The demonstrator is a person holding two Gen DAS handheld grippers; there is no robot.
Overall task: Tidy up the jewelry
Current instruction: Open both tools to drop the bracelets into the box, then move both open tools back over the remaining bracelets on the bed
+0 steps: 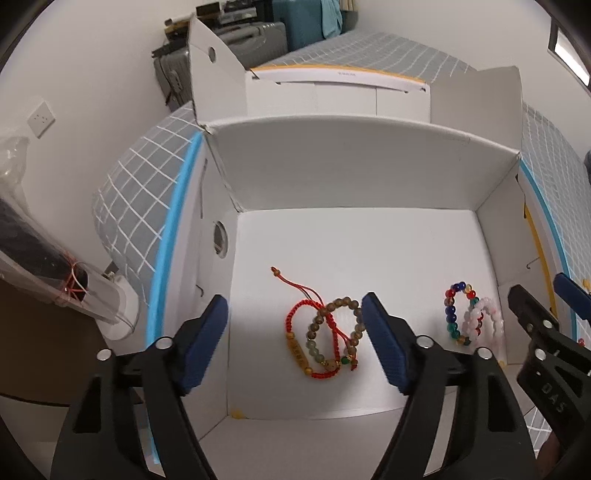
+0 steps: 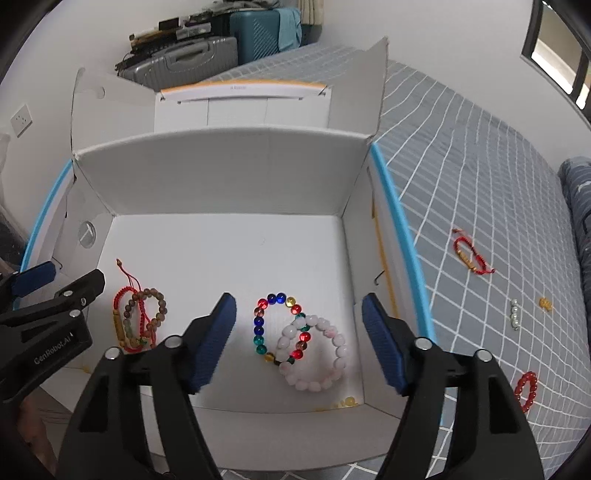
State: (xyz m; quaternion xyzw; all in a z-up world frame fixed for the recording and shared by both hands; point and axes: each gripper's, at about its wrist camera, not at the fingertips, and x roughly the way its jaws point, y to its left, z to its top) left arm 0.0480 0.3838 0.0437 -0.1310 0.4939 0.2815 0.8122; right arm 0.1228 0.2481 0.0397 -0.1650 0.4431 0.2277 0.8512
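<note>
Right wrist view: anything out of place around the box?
Yes. Several pieces lie on the bedspread outside the white box: a red cord bracelet, a red bead bracelet, a short pearl string and a small gold piece. Inside, the bracelets overlap in two piles.

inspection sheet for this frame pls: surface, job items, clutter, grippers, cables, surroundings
Surface: grey grid-patterned bedspread under an open white cardboard box.
Job's things: in the box, red cord bracelet tangled with brown wooden bead bracelet; multicoloured glass bead bracelet overlapped by pale pink bead bracelet. On the bedspread: second red cord bracelet, red bead bracelet, white pearl piece, small gold piece.
Clutter: nothing seen.
Grippers: left gripper and right gripper open, empty, over the box.
Cables: nothing seen.
Surroundings: grey suitcase, teal suitcase, wall socket.
</note>
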